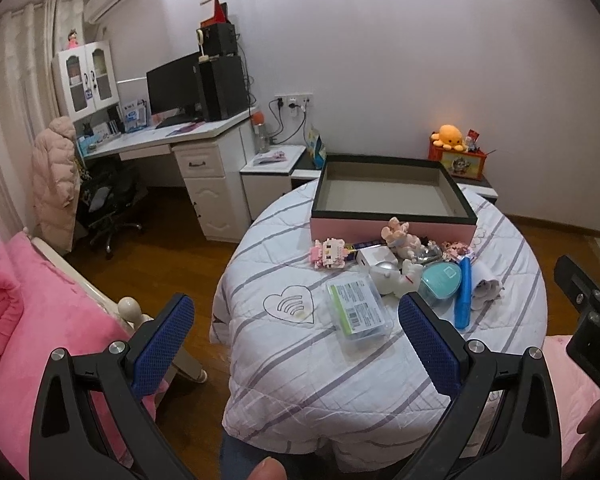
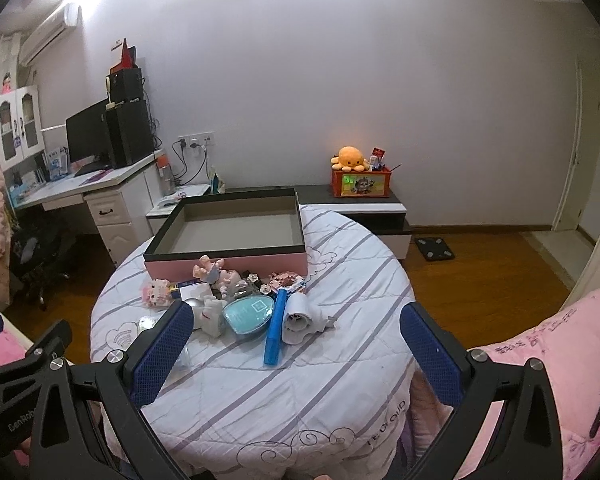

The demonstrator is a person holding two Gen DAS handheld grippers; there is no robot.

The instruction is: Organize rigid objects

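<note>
Both hand-held grippers, left (image 1: 296,320) and right (image 2: 296,328), are wide and hold nothing, above the round desk (image 2: 260,392). Farther on lies a blue stick (image 2: 275,326) among small toys (image 1: 400,240). Behind them sits the pink box (image 2: 228,232).

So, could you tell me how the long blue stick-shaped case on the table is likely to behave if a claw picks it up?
The blue case looks rigid, so it probably won't flex. Its smooth, glossy surface may slip between pads. Gripped near one end, it would likely tilt; its middle seems safer. It touches the white roll, which could shift.
</note>
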